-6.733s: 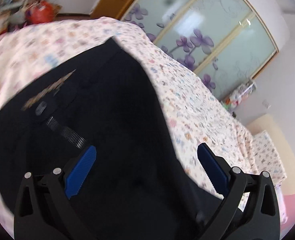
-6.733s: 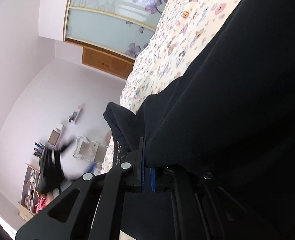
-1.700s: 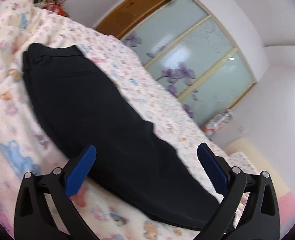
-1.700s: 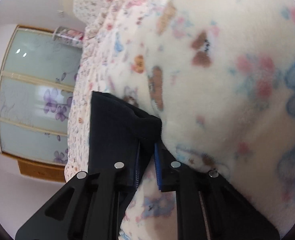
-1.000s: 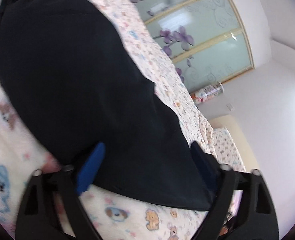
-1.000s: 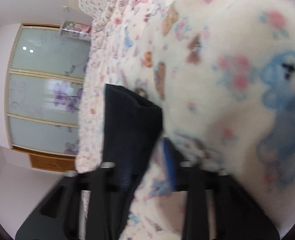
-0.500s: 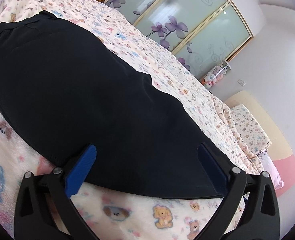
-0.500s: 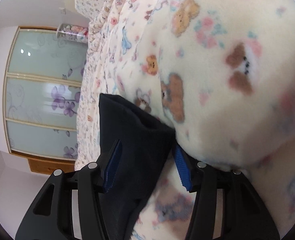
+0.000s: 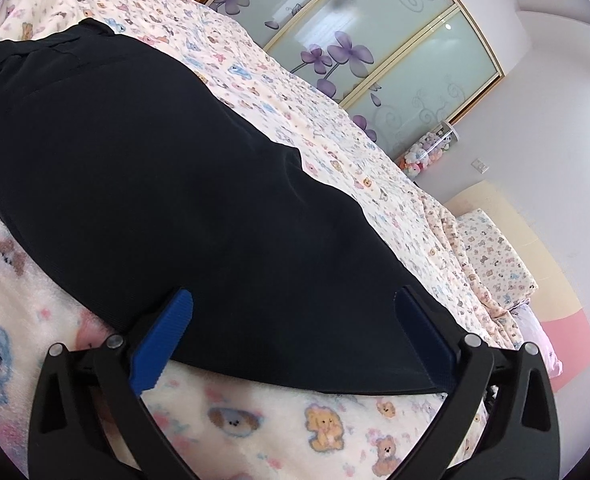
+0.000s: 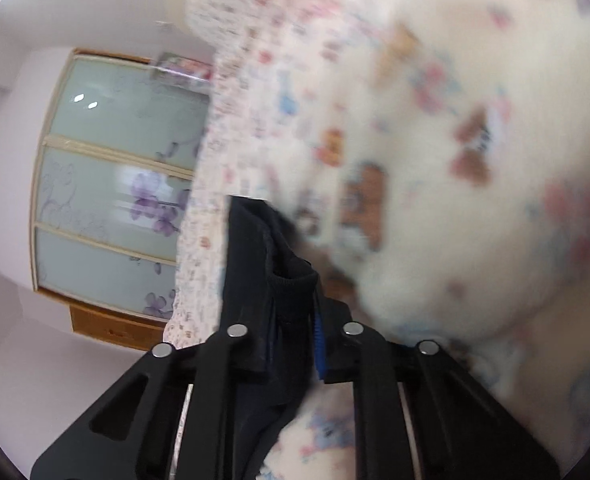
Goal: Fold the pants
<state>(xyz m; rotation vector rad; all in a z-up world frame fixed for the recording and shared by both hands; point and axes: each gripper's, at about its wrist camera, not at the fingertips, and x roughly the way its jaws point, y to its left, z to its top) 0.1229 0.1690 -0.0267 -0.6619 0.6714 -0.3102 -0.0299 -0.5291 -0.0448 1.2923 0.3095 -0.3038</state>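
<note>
black soft-knit pants lay limp on bear-print fleece bed | left gripper released above hem | right gripper clenched on waistband corner | light, floppy: take corners

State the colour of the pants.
Black pants, seen best in the left wrist view.

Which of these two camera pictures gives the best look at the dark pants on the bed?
The left wrist view: the black fabric pants lie spread along the teddy-print bedspread, almost whole. The right wrist view is blurred and shows only a bunched edge pinched in the right gripper.
</note>
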